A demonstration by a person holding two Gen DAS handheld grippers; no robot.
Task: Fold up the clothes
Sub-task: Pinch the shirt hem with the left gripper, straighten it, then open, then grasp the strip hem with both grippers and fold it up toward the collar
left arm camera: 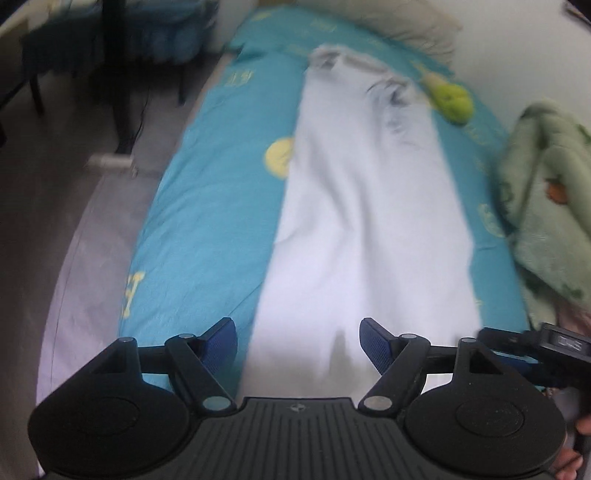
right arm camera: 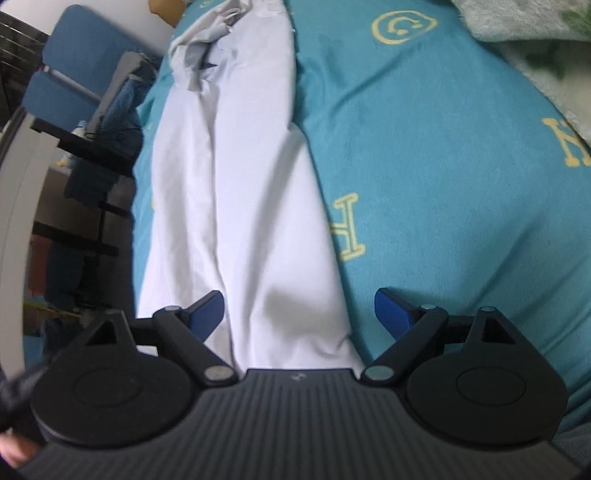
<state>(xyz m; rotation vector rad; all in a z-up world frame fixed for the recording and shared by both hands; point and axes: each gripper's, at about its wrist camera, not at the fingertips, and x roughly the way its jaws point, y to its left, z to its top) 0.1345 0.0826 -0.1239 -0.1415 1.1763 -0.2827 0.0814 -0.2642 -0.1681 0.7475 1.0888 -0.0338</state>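
Both the left gripper (left arm camera: 297, 341) and right gripper (right arm camera: 299, 314) were spread wide, holding nothing, above a long white folded cloth garment (left arm camera: 362, 229). It lay on a teal printed bedsheet (right arm camera: 424, 147), with a fluffy green blanket (left arm camera: 546, 192) nearby.

Looks like a bedroom at home: teal bedsheet (left arm camera: 207, 206), pillow (left arm camera: 413, 26) at 12 o'clock, fuzzy green blanket (left arm camera: 546, 192) at 3.

A teal bedsheet (left arm camera: 192, 206) with yellow prints, a green fleece blanket (left arm camera: 546, 192), a pillow (left arm camera: 410, 22).
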